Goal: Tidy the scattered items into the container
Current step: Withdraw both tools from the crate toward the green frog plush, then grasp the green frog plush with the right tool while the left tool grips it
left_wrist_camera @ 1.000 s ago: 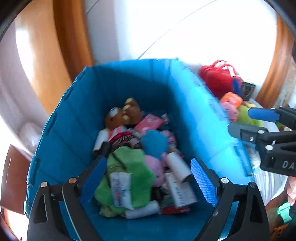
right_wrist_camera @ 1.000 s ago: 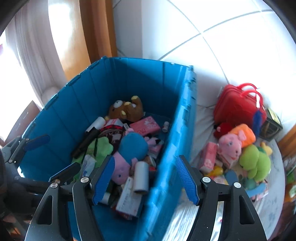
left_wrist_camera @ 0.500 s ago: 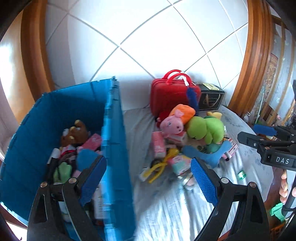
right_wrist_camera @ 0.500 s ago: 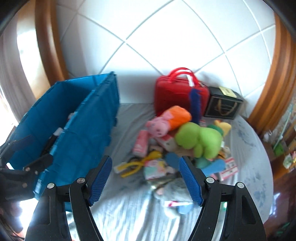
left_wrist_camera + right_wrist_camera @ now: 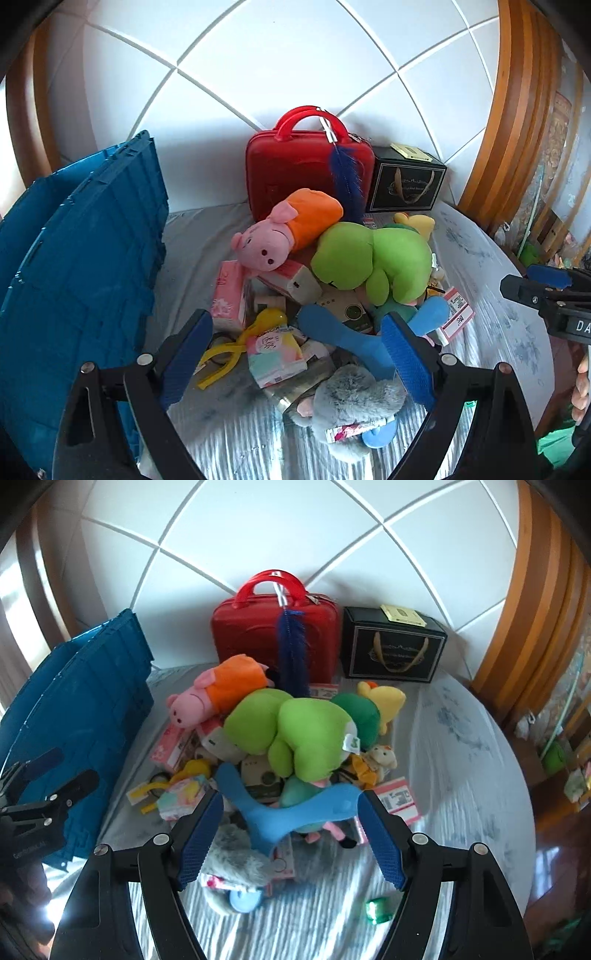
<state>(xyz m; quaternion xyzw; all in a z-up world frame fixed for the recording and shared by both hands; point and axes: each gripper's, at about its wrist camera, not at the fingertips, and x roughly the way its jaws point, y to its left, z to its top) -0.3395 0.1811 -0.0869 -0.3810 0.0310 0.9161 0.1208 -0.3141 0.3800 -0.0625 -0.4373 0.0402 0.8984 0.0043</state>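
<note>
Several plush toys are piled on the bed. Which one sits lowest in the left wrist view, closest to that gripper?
The grey fluffy plush, at the pile's front edge beside the left gripper. The pink pig and green plush lie farther back.

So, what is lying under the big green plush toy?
Under the green plush toy a beige device and a teal plush show partly. Anything deeper in the pile is covered.

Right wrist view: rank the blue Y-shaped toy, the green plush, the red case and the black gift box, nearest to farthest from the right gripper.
From the right gripper:
1. Blue Y-shaped toy, between the fingers.
2. Green plush, mid-pile, just behind.
3. Red case and black gift box, both at the back wall, too close to call.
</note>
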